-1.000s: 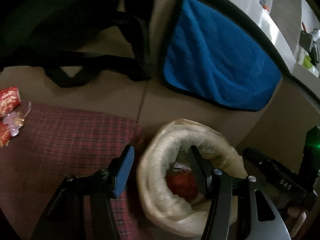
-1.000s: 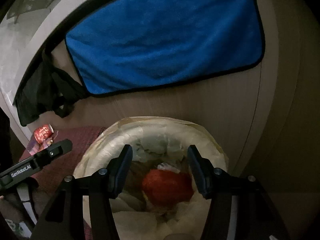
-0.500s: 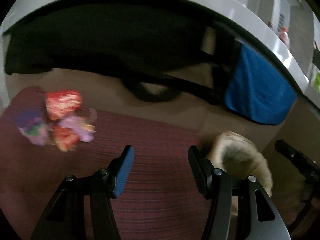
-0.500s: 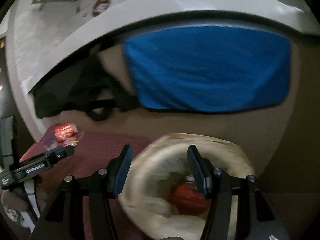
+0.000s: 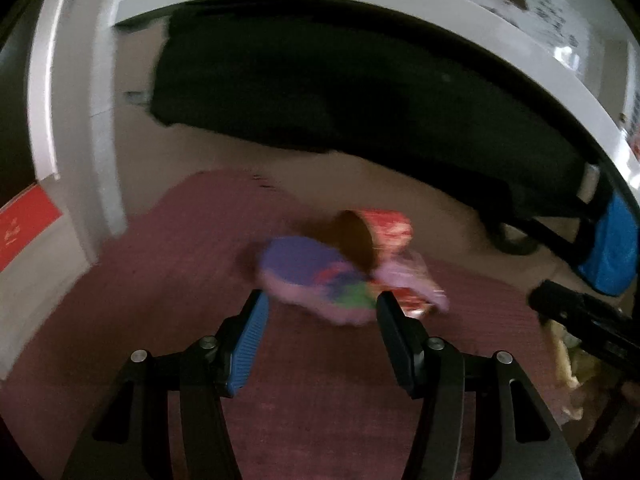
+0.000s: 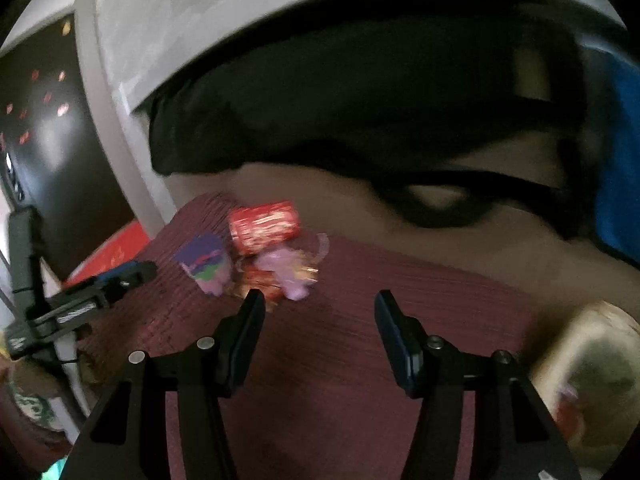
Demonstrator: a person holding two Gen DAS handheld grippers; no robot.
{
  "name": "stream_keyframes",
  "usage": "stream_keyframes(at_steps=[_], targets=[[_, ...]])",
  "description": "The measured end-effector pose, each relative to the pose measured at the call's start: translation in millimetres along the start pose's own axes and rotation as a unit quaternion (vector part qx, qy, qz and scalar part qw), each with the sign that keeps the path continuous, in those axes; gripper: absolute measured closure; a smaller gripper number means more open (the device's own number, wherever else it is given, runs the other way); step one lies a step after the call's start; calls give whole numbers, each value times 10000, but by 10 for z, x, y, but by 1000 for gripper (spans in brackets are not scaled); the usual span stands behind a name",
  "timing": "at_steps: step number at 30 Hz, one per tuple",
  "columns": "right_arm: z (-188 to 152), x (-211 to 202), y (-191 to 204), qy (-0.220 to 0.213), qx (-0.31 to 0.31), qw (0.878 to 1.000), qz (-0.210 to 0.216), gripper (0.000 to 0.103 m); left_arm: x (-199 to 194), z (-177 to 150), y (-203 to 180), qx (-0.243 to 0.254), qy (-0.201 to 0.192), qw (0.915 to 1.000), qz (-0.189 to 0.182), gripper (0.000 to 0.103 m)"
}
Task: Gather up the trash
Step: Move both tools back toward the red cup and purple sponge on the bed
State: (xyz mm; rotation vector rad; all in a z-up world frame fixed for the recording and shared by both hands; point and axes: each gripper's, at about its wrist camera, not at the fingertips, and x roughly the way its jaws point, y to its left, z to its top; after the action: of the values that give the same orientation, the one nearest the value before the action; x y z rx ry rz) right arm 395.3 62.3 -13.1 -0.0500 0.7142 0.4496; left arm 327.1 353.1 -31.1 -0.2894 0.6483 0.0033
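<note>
A: Trash first: the small heap of crumpled wrappers, a purple and green packet [image 5: 316, 276], a red paper cup lying on its side [image 5: 376, 236] and a pale lilac wrapper [image 5: 412, 280], sits on the dark red woven mat [image 5: 180, 280] just ahead of our left gripper [image 5: 320, 312]. A second ago we had the cream plastic-lined bin under both grippers; now we have swung left and the heap fills our view.

B: So we read the last drop as done and the next pick as starting. Our left gripper's jaws stand wide with nothing between them, and our right gripper [image 6: 318, 310] is likewise spread and empty, the bin [image 6: 592, 360] off at its right edge.

A: What can we not make out?

B: Blur smears the wrappers, so we cannot tell how many pieces there are or how they overlap. The bin is cut off, its contents dim.
</note>
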Motion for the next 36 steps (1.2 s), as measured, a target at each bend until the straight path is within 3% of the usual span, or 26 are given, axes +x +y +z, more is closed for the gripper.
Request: stream_keyframes(at_steps=[5, 10, 12, 14, 19, 27, 29, 32, 36], targets=[[262, 655, 564, 79, -593, 9980, -225, 52, -62, 9, 528, -316, 33, 9995, 84, 46], [455, 1214, 915, 212, -920, 9936, -621, 56, 43, 20, 717, -488, 179, 9986, -28, 46], [491, 1399, 969, 332, -1091, 9897, -863, 62, 90, 33, 730, -453, 252, 9986, -115, 46], [501, 1477, 913, 405, -1154, 9876, -982, 79, 140, 41, 694, -385, 333, 9984, -237, 46], [420, 1157, 511, 285, -914, 9920, -827, 97, 260, 62, 436, -105, 426, 9973, -585, 46], [80, 340, -528, 247, -92, 9946, -1002, 98, 500, 37, -216, 198, 640, 9893, -1298, 46], [-14, 179, -679, 232, 59, 9944, -1030, 98, 595, 59, -441, 463, 707, 9872, -1352, 46], [-173, 25, -855, 217, 260, 9955, -885, 97, 698, 142, -575, 309, 774, 9874, -1348, 46], [-278, 45, -805, 291, 127, 9990, -321, 86, 591, 264, -560, 119, 316, 9943, -1011, 46]])
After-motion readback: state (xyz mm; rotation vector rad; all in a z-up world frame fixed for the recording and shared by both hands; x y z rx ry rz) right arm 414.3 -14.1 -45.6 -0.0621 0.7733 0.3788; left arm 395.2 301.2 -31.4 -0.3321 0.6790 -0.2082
